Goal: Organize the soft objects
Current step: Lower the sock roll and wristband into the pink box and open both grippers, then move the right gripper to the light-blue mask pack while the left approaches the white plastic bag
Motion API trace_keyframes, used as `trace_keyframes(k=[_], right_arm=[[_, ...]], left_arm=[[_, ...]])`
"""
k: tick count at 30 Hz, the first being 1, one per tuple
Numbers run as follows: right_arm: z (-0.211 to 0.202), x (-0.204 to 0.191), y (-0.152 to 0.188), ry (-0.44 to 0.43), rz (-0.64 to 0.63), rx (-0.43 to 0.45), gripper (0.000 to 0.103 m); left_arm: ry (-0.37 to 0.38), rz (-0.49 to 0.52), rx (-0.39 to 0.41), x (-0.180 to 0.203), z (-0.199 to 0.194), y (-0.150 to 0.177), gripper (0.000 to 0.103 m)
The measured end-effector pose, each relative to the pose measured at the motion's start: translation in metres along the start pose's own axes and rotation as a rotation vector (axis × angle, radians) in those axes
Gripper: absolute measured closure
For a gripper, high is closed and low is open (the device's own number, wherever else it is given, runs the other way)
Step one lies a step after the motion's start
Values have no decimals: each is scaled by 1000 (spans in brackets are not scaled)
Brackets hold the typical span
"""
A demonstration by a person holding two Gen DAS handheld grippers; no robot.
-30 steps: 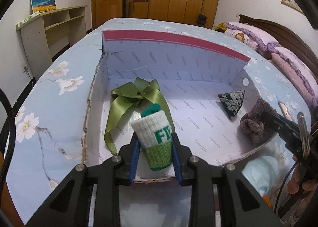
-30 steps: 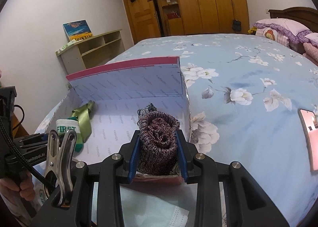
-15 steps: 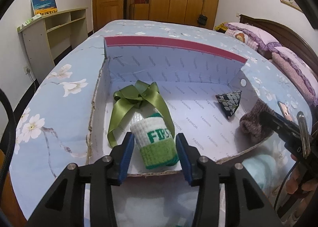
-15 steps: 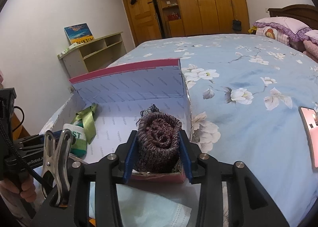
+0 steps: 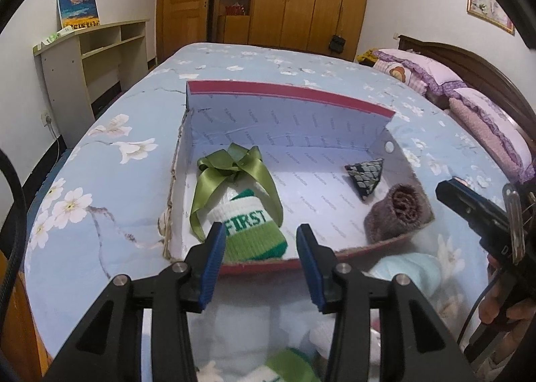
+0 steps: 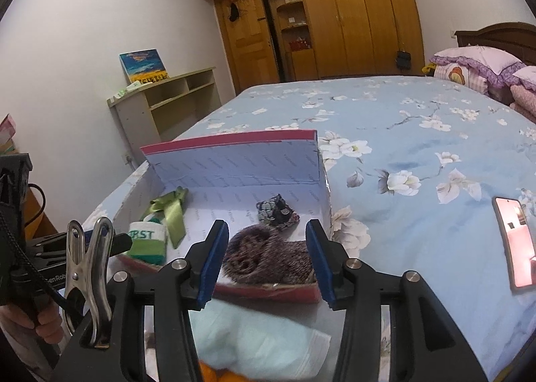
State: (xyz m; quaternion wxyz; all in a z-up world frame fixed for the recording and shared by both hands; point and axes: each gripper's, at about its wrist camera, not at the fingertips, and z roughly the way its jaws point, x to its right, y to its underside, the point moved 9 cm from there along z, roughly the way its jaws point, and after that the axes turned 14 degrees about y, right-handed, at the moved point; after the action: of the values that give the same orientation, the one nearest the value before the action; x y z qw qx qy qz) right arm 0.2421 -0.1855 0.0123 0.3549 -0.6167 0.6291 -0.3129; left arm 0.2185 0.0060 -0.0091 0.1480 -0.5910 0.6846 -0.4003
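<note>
**Both grippers spread wide, socks lying in box**

Left gripper (image 5: pixel 258 246): jaws wide apart, nothing held. Green-and-white "FIRST" sock (image 5: pixel 251 231) lies inside the box (image 5: pixel 288 90) at the near-left wall, partly on the green ribbon (image 5: pixel 231 171).

Right gripper (image 6: pixel 266 253): jaws wide apart, empty. Rolled maroon sock (image 6: pixel 268 258) rests in the near-right corner. Patterned pouch (image 5: pixel 365 176) sits just beyond it, apart. Box is on the bed (image 6: pixel 418 147); phone (image 6: pixel 514 241) on the bed to the right.

One box (image 5: pixel 335 107) on the bed (image 5: pixel 110 187), holding four soft things: one green ribbon (image 5: pixel 231 167), one white-green sock (image 5: pixel 251 231), one brown sock roll (image 5: pixel 398 211), one patterned pouch (image 5: pixel 365 174). One phone (image 6: pixel 514 241) and two pillows (image 5: pixel 452 94) also on the bed.
</note>
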Motion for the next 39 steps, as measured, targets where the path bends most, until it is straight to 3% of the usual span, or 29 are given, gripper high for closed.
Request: trace_keyframes(k=[14, 19, 30, 39], right_arm=[[-41, -16, 25, -29, -44, -6, 54], [-49, -17, 34, -29, -52, -13, 54], [-54, -9, 56, -30, -57, -42, 54], [-50, 0, 72, -25, -68, -63, 54]], left_arm=[[25, -3, 0, 15, -27, 23, 57], [69, -15, -13, 26, -30, 34, 57], [147, -5, -80, 52, -19, 57, 57], [152, 7, -126, 61, -3, 66, 57]])
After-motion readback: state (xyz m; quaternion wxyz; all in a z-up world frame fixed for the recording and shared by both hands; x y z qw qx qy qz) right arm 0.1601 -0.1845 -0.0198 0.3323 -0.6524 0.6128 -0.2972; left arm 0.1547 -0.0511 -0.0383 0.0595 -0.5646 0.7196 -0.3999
